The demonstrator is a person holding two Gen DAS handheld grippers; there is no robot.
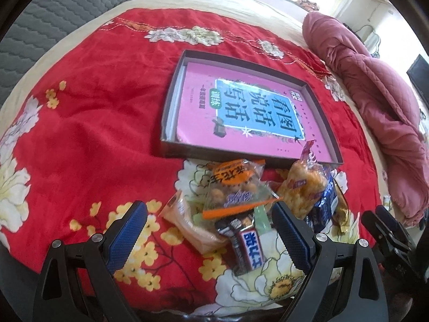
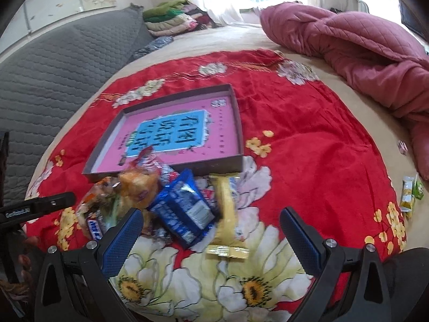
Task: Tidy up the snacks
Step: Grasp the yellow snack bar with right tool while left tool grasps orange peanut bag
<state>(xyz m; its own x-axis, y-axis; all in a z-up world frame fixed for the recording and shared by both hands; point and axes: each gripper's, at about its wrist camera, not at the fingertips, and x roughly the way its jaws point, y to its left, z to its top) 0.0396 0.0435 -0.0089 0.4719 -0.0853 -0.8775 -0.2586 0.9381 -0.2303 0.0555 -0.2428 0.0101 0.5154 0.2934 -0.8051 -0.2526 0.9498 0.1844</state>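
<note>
snack pile [image 1: 241, 204] between spread left tool [image 1: 211, 230] fingers

A heap of wrapped snacks [image 1: 241, 201] lies on the red floral bedspread [image 1: 80, 134], touching the near wall of a shallow dark box [image 1: 171, 112]: an orange-labelled clear bag [image 1: 233, 185], a Snickers bar [image 1: 249, 247], a blue packet [image 2: 185, 214] and a gold packet [image 2: 228, 214]

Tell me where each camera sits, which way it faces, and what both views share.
Left wrist: on the left tool, facing the snack pile and shallow brown cardboard tray; open blue-padded fingers show, with the right tool at the right edge.
Right wrist: on the right tool, facing the blue foil snack packet; the left tool intrudes at the left edge.
Shared: tray, snacks, red floral blanket.
</note>
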